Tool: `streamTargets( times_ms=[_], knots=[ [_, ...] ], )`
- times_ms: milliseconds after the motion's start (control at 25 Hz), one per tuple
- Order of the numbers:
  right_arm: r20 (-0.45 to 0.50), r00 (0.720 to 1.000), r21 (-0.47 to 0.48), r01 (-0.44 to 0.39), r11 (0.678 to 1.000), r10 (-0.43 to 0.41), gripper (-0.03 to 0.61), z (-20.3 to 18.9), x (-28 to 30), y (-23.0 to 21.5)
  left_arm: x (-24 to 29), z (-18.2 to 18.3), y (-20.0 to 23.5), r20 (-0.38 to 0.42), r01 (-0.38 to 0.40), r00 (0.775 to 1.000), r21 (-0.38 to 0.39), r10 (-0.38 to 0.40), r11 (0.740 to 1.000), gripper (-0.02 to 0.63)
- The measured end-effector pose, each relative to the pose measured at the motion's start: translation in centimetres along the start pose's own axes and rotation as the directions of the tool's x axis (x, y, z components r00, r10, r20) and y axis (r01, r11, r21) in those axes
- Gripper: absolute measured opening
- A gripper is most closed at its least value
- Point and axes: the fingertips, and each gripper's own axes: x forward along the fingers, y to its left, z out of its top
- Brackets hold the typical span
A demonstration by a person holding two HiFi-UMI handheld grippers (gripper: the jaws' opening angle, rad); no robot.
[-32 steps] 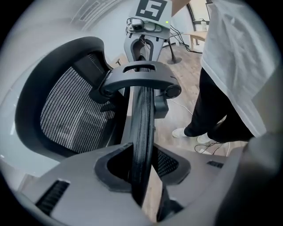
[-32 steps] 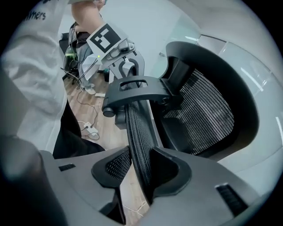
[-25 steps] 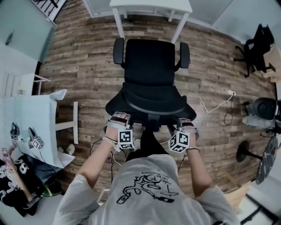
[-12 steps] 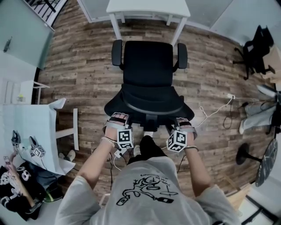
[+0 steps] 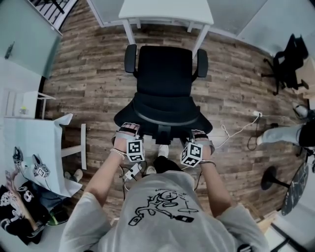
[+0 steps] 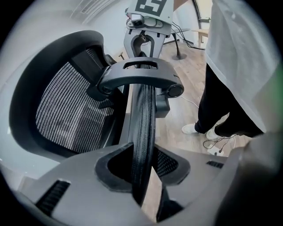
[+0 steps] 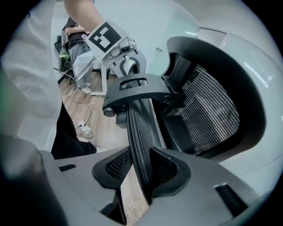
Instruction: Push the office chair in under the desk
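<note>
A black office chair (image 5: 165,78) stands on the wood floor, its seat facing a white desk (image 5: 167,10) at the top of the head view. Its armrests sit just short of the desk legs. My left gripper (image 5: 129,130) clamps the left part of the backrest's top rim (image 6: 143,119), with the mesh edge pressed between both pads. My right gripper (image 5: 199,134) is shut on the right part of the same rim (image 7: 139,128). In the left gripper view the left gripper (image 6: 142,167) bites the rim; in the right gripper view the right gripper (image 7: 142,170) does the same.
A white table (image 5: 29,142) with gear on it stands at the left. Cables and a power strip (image 5: 236,125) lie on the floor to the right. Another black chair (image 5: 288,59) is at the far right, a round stand base (image 5: 275,177) below it. A person's leg (image 5: 285,133) enters from the right.
The chair and both grippers have shifted a little toward the desk. The person at the right edge has moved on, with only a leg left in view.
</note>
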Motion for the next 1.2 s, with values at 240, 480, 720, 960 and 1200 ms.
streamTargets(
  times_ms=[240, 480, 720, 960, 1200],
  knots=[
    [0.002, 1.0, -0.007, -0.01, 1.0, 0.01, 0.15, -0.2, 0.9, -2.0, 1.3, -0.1, 1.6, -0.016, 0.009, 1.0, -0.015, -0.009, 1.0, 0.117],
    [0.011, 1.0, -0.027, -0.011, 1.0, 0.012, 0.149, -0.3, 1.4, -3.3, 2.2, -0.1, 2.6, -0.023, 0.015, 1.0, -0.036, -0.016, 0.999, 0.118],
    [0.015, 1.0, -0.042, -0.004, 0.999, 0.005, 0.149, -1.2, 2.2, -5.2, 3.4, 0.5, 4.2, -0.043, 0.027, 0.999, -0.069, -0.03, 0.997, 0.123],
    [0.025, 1.0, -0.059, 0.001, 0.998, 0.001, 0.149, -1.6, 2.8, -7.1, 4.4, 0.9, 5.8, -0.046, 0.015, 0.999, -0.077, -0.019, 0.997, 0.123],
    [0.025, 1.0, -0.073, 0.007, 0.997, -0.006, 0.149, -1.9, 3.2, -8.1, 5.1, 1.1, 6.5, -0.051, -0.007, 0.999, -0.073, 0.004, 0.997, 0.123]
  ],
)
